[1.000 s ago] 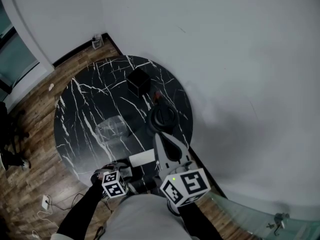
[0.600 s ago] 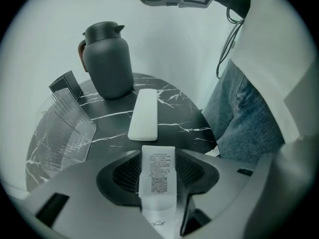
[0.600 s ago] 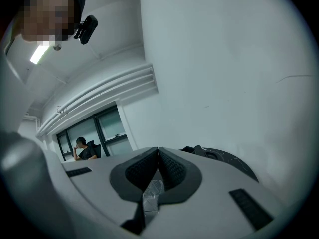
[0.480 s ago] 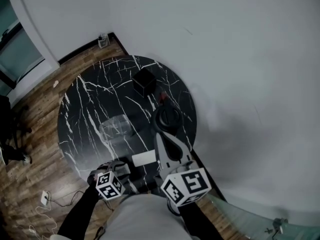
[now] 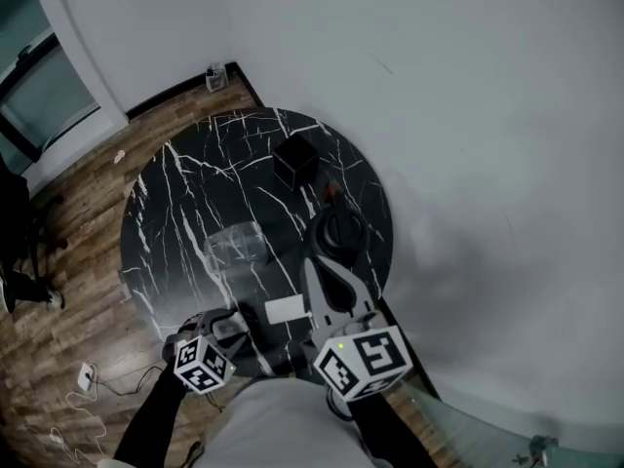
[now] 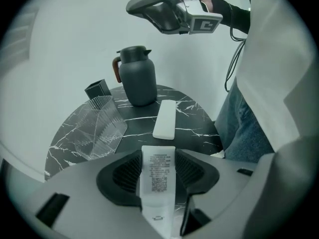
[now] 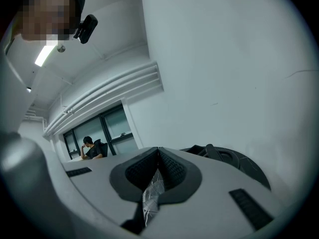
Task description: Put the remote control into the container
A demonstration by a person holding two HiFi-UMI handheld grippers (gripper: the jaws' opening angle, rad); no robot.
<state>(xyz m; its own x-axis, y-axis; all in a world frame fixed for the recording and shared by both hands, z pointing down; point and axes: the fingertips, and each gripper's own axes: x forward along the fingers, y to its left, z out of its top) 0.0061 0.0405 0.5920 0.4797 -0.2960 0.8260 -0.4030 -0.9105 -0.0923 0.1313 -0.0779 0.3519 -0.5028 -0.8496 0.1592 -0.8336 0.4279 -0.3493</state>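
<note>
- holding the remote label-up, the left gripper has both pads clamped on its sides. the remote is off the table, near the container but not yet in it.
- to do this step well, i judge: carry the remote over the container's opening, tip it end-down so the long body clears the clear walls, and release only once it is low inside.
- the container looks light, so a knock could shove it.
- the right gripper is closed tight on nothing, well apart from the container, near the jug.
- only the left gripper view shows the grip. it also shows a 2nd remote lying flat just right of the container.
- the head view shows the whole table from above, with a black box beyond the container.
</note>
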